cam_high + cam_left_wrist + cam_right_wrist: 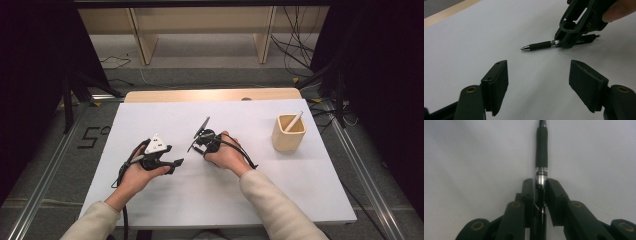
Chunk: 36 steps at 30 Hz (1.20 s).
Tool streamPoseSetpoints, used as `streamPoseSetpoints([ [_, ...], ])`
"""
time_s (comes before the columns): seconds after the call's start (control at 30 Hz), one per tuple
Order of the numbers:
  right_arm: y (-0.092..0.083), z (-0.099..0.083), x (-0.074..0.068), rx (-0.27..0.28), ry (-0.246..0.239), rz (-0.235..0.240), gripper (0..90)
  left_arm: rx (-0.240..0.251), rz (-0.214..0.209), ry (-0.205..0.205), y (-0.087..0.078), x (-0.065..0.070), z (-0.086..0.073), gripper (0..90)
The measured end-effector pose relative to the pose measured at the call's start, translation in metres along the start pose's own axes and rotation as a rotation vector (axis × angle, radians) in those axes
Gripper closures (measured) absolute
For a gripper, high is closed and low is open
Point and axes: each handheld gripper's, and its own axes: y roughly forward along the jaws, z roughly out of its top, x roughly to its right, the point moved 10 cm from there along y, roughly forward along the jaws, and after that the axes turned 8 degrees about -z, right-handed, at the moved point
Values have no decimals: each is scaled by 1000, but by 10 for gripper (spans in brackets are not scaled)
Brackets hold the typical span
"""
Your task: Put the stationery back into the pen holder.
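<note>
R gripper [540, 192] has its jaws pinched on the pen [541, 155] lying on the table [165, 125]; L gripper [537, 82] sits open, idle. We'd confirm firm barrel grip before lifting toward the cup [288, 134].

Table [165, 200]: white top, pale wood far edge. On it: black pen [540, 45] lying flat at centre; wooden cup [288, 133] upright, far right.

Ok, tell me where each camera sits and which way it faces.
High view: above the person's side, facing forward and down on the table; forearms, hands, both grippers.
Left gripper view: on the left gripper, along its open jaws toward the pen.
Right gripper view: on the right gripper, along jaws closed around the pen.
Both gripper views share the pen.
</note>
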Motion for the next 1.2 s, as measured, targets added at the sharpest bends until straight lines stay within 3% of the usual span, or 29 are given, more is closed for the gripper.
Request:
streamPoseSetpoints([
  [1.2,0,0,1,0,15,3,800,-4,-1,5,1,0,-1,321],
])
